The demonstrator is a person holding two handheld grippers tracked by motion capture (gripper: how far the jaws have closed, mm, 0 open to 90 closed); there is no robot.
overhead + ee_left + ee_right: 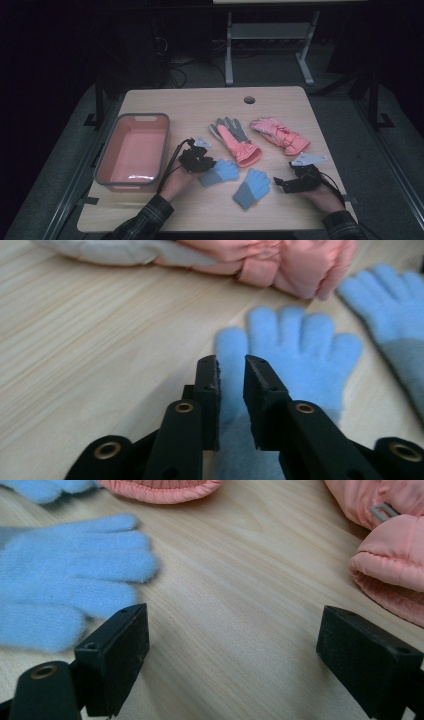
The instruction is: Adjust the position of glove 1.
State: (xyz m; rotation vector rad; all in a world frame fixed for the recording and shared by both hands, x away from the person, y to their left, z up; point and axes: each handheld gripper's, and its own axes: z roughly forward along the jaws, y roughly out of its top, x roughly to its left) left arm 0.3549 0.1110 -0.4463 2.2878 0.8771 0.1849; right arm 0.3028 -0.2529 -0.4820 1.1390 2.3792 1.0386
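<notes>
A fuzzy sky-blue knit glove (pixel 295 360) with a grey cuff lies flat near the worktop's (pixel 200 107) front, fingers spread. The left claw (pixel 231 367) hovers over it, jaws narrowly parted and not pinching the wool. The right claw (pixel 232 645) gapes wide over bare wood beside the second blue glove (pixel 251 187). Two pink ski gloves (pixel 280 134) lie behind, an orange bin (pixel 131 150) left. Dark room beyond.

Dim high view; brighter, softly blurred close-ups
</notes>
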